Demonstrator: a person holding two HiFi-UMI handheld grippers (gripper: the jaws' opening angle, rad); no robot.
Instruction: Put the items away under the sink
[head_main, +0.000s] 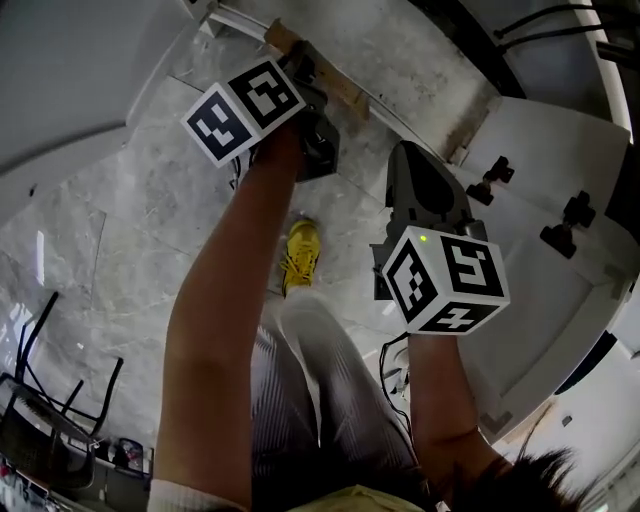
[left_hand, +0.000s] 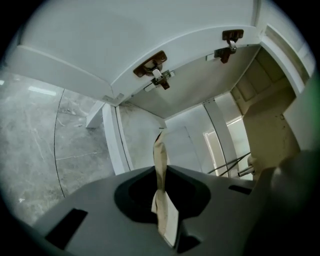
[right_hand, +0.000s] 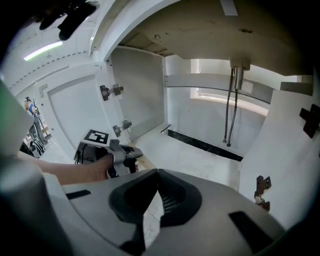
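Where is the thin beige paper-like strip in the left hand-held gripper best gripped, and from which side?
Low on the thin beige strip, probably: come from its bottom end, pads on the flat faces, as the left hand-held gripper does. The top looks narrow and twisted.

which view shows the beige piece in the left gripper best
The left gripper view: the beige piece stands edge-on, pinched in the left gripper's jaws. The right gripper view shows a tan sliver by that gripper; the head view hides the grip.
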